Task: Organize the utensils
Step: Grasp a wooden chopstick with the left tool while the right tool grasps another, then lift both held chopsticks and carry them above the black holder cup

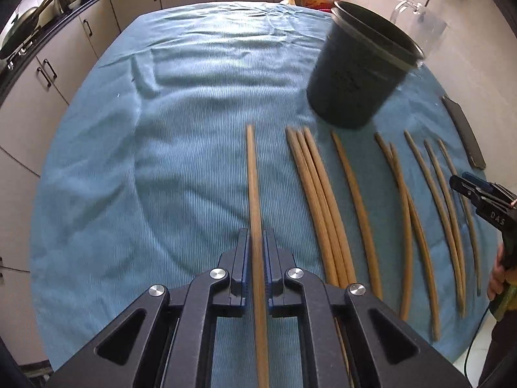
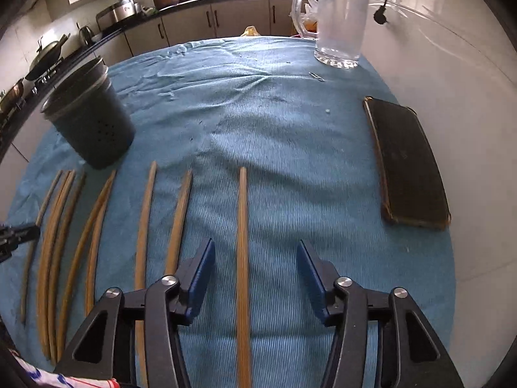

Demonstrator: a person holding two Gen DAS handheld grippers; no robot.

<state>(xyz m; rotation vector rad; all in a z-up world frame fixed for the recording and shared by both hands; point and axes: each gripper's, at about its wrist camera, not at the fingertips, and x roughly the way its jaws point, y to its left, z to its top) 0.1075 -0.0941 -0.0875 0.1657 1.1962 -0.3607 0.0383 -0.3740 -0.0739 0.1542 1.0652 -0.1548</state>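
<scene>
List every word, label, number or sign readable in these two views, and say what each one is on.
"DAS": pale letters on the dark body of the right claw, at the right edge of the left wrist view.
Dark utensil holder: faint marks on its side, too blurred to read; in the right wrist view they look like small holes.
Black flat case: faint marks, unreadable.
Nothing else carries text.

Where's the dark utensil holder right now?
The dark utensil holder stands on the blue cloth just beyond the tips of the chopsticks: upper right in the left wrist view, far left in the right wrist view.
</scene>
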